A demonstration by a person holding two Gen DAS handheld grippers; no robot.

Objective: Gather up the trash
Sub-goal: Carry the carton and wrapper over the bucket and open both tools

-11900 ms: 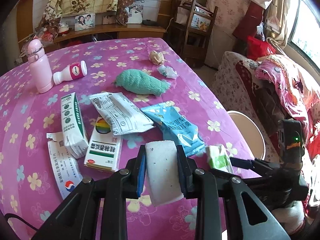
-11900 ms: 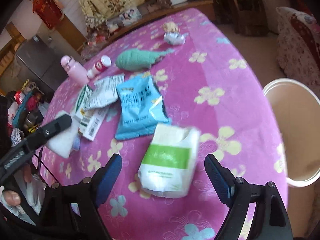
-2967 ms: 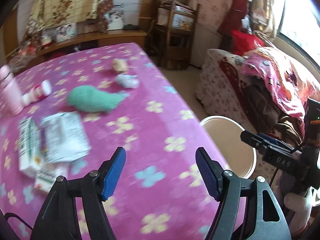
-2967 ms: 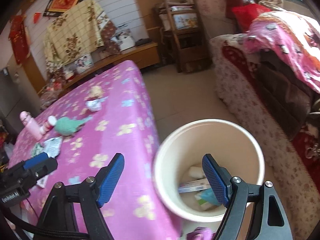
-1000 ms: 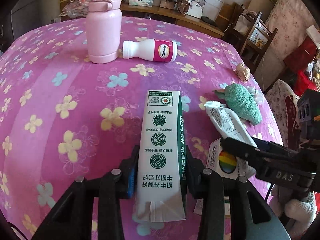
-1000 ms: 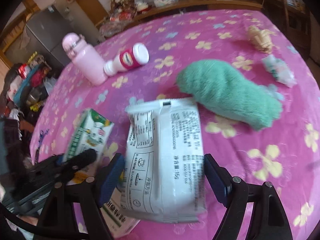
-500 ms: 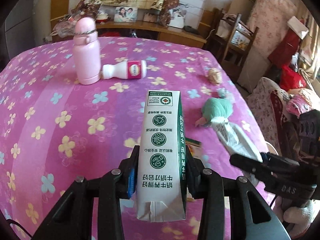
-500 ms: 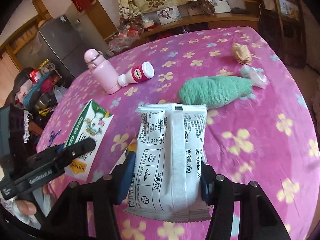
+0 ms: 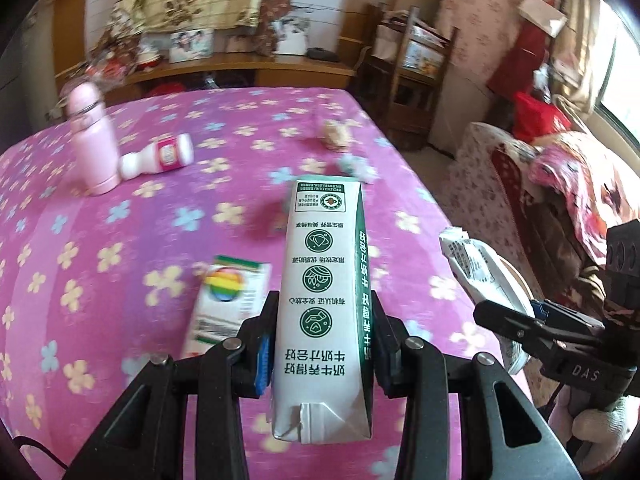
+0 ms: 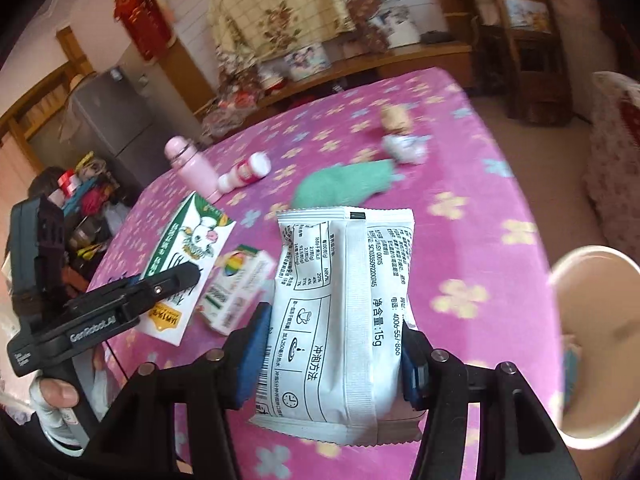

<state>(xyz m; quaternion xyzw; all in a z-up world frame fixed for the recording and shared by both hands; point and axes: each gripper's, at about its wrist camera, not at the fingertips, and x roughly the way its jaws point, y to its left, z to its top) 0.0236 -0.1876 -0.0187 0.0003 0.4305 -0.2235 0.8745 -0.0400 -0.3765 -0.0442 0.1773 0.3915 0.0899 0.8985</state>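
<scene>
Tongs both clamped: your left tongs (image 9: 322,354) grip the milk carton (image 9: 326,300), right tongs (image 10: 330,354) the white sachet (image 10: 340,320).

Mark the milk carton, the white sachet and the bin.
milk carton (image 9: 324,292), left wrist view, white printed side panel.
white sachet (image 10: 344,316), right wrist view, centre back seam.
bin (image 10: 596,344), right wrist view, inner wall.

Glossy paper carton (image 9: 324,304); smooth white plastic packet (image 10: 340,320); fuzzy green cloth (image 10: 344,186); soft flowered tablecloth (image 9: 120,220); wooden shelf (image 9: 240,68).
</scene>
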